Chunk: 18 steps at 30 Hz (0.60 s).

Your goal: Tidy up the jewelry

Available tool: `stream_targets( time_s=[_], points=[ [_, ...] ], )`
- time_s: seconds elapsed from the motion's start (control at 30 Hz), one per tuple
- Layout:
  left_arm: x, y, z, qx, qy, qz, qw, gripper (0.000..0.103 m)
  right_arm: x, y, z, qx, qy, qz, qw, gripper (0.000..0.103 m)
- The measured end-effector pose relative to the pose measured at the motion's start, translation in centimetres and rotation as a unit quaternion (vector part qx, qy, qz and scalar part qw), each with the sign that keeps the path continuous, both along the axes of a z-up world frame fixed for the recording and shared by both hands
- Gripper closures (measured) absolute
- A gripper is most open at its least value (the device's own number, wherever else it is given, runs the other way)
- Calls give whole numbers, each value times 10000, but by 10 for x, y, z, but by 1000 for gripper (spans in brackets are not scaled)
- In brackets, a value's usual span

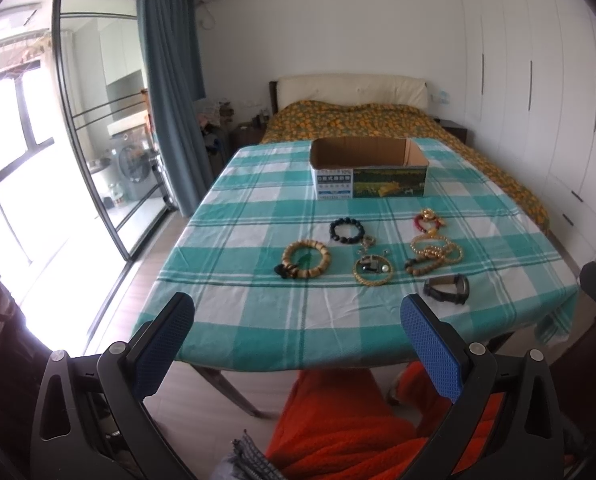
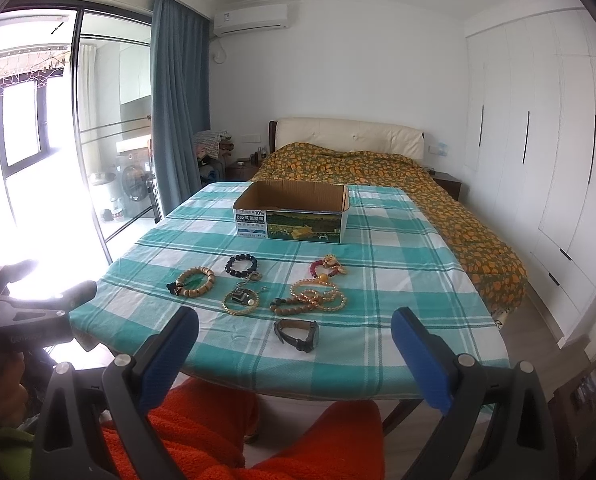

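Jewelry lies on a teal checked tablecloth [image 1: 258,208]: a wooden bead bracelet [image 1: 307,259] [image 2: 196,281], a black bead bracelet [image 1: 345,231] [image 2: 241,265], a gold chain bangle [image 1: 372,270] [image 2: 240,301], amber and wood bead strands [image 1: 434,255] [image 2: 312,299], a red and gold bracelet [image 1: 429,218] [image 2: 327,266] and a black watch [image 1: 448,289] [image 2: 298,334]. An open cardboard box [image 1: 370,168] [image 2: 292,210] stands behind them. My left gripper [image 1: 298,320] and right gripper [image 2: 294,334] are both open and empty, held before the table's front edge.
A bed [image 1: 362,120] with an orange-patterned cover stands behind the table. White wardrobes [image 1: 538,80] line the right wall. A glass sliding door [image 1: 90,140] and blue curtain [image 1: 170,80] are at the left. The person's orange-clad legs [image 2: 218,432] are below the table edge.
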<state>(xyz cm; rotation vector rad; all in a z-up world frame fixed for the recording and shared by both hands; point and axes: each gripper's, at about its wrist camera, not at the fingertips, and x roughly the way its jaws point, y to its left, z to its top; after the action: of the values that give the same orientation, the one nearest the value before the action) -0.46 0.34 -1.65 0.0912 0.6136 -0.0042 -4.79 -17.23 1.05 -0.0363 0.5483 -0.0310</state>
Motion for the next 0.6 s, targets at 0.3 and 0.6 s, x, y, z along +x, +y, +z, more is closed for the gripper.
stream_targets(
  time_s=[0.3,0.6],
  points=[
    [1,-1,0,-3,17,4,10000,0,0,-1,1,-4,-1,1,10000,4],
    [2,-1,-1,4,34,-14,10000,0,0,-1,1,-5,-4,-2,10000,4]
  ],
)
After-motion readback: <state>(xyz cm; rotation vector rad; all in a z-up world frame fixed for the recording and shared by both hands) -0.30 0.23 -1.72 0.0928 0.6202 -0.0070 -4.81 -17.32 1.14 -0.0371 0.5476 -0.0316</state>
